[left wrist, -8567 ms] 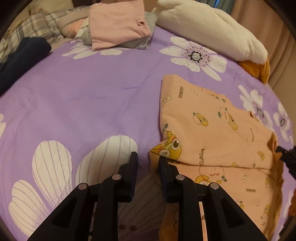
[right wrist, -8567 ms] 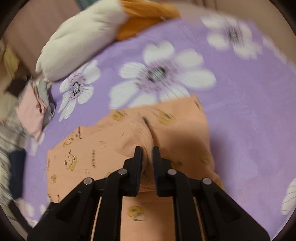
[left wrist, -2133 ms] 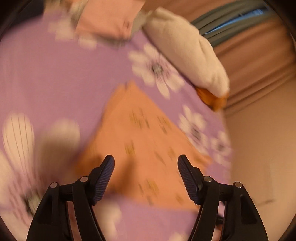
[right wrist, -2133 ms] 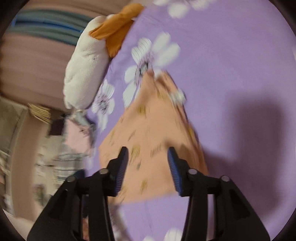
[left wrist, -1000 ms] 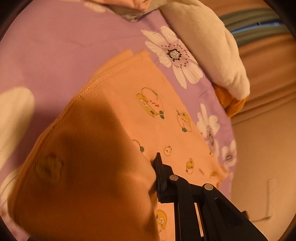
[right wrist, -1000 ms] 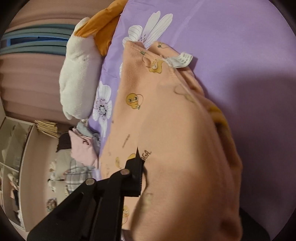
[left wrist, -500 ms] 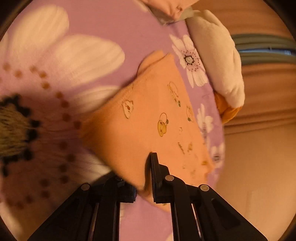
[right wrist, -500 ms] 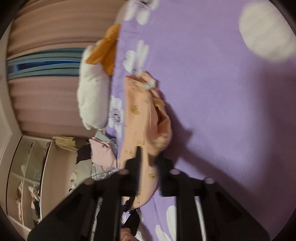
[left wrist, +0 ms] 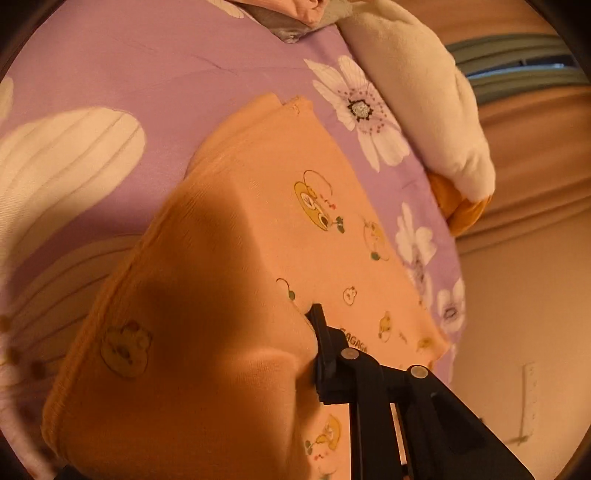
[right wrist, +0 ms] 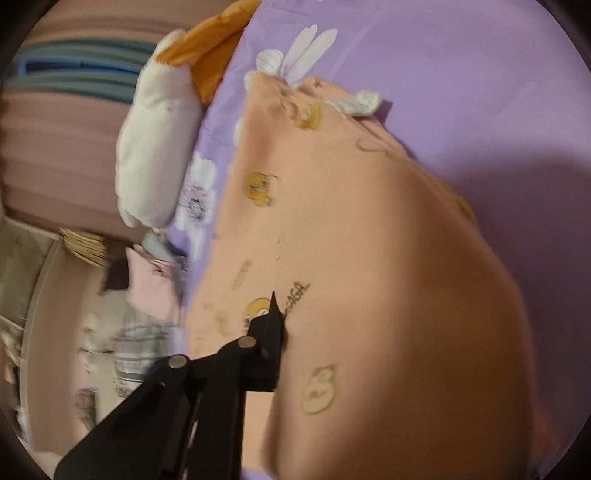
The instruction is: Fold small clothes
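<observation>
A folded orange child's garment [left wrist: 266, 229] with small cartoon prints hangs over the purple flowered bedspread [left wrist: 155, 62], held between both grippers. In the left wrist view its near edge drapes over my left gripper [left wrist: 306, 343]; only the right finger [left wrist: 325, 354] shows, the left one is hidden under cloth. In the right wrist view the same garment [right wrist: 369, 229] covers my right gripper [right wrist: 286, 325]; only its left finger [right wrist: 267, 339] shows. A white label [right wrist: 364, 101] sticks out at the garment's far corner. Both grippers are shut on the cloth.
A white and orange plush pillow [left wrist: 417, 92] lies at the bed's far side, also in the right wrist view [right wrist: 155, 147]. A stack of folded pink and grey clothes [left wrist: 303, 14] sits beyond the garment. Curtains [left wrist: 532, 155] hang behind the bed.
Half a second ago the garment hung lower and farther from the cameras. Now it fills both views close up, draped over the fingers, as one second ago.
</observation>
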The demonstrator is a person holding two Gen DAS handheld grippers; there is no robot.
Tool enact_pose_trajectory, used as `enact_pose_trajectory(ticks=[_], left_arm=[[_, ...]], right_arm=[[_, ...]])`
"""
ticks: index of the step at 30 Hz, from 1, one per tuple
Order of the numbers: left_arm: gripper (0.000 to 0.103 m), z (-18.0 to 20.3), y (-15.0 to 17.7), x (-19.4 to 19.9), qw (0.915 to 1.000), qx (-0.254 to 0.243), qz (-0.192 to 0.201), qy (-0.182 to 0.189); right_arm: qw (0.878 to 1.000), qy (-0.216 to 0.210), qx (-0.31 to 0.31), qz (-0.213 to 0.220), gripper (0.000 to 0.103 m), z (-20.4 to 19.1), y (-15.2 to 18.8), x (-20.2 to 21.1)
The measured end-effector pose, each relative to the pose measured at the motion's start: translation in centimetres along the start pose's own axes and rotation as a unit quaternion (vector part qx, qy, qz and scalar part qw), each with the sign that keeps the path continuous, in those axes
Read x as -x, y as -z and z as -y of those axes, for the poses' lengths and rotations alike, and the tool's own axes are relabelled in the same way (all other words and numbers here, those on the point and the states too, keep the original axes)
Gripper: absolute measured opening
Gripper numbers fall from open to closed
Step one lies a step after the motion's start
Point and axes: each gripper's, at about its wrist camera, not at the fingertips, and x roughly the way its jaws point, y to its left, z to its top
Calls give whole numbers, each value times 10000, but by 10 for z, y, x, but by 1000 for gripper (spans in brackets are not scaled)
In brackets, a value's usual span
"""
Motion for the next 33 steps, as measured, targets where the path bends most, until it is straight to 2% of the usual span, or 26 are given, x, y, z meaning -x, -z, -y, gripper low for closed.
enact_pose_trajectory(ticks=[2, 4, 5, 7, 9, 11, 13, 15, 17, 18, 20, 21, 25, 26, 28, 29, 31, 33], left_arm=[[13, 0, 1, 1, 10000, 3, 6, -25], [12, 4, 3, 4, 9996, -160, 74, -238], [10, 8, 7, 9, 9987, -292, 154, -396], [6, 16, 17, 30, 9942, -628, 502, -708], [6, 20, 29, 51, 9928, -806, 639, -612], [6, 20, 36, 67, 9928, -923, 563, -520], [6, 20, 47, 78, 9904, -1108, 572, -600], [6, 14, 62, 87, 9872, -1316, 652, -625], [6, 0, 75, 87, 9903, -1142, 418, -668], [6, -4, 79, 84, 9910, -1060, 353, -739], [6, -14, 82, 80, 9916, -842, 339, -920], [7, -19, 81, 79, 9934, -714, 308, -838], [7, -35, 71, 84, 9990, -89, 124, -430], [7, -42, 68, 86, 9994, 64, 19, -349], [7, -45, 68, 93, 9993, 212, -23, -309], [7, -48, 67, 97, 9991, 283, -11, -319], [7, -48, 65, 100, 9988, 333, -84, -348], [7, -46, 63, 100, 9986, 335, -187, -373]], right_arm=[[9998, 55, 190, 101, 5, -2, 0, 2], [9999, 44, 105, 57, 7, -1, -2, 8], [10000, -62, -9, 54, 7, 1, -2, 14], [9975, -588, -402, 25, 7, 10, 2, 28], [9951, -840, -516, 42, 7, 11, 10, 46], [9980, -595, -85, 178, 7, -1, 21, 70], [9985, -432, 314, 146, 8, -11, 33, 87], [9990, -348, 277, 102, 8, -3, 43, 97], [9996, -216, -146, 49, 9, 22, 50, 100], [9993, 14, -361, -36, 9, 33, 53, 100], [9987, 265, -418, -98, 7, 44, 57, 103], [9988, 271, -414, -58, 6, 46, 59, 109], [9948, 946, -121, 353, 5, 52, 64, 147], [9941, 988, -130, 422, 6, 57, 64, 156], [9960, 781, -249, 367, 9, 69, 62, 171], [9954, 863, -243, 334, 10, 70, 59, 176], [9918, 1193, 74, 449, 13, 60, 57, 187], [9772, 1838, 729, 776, 13, 33, 53, 199]])
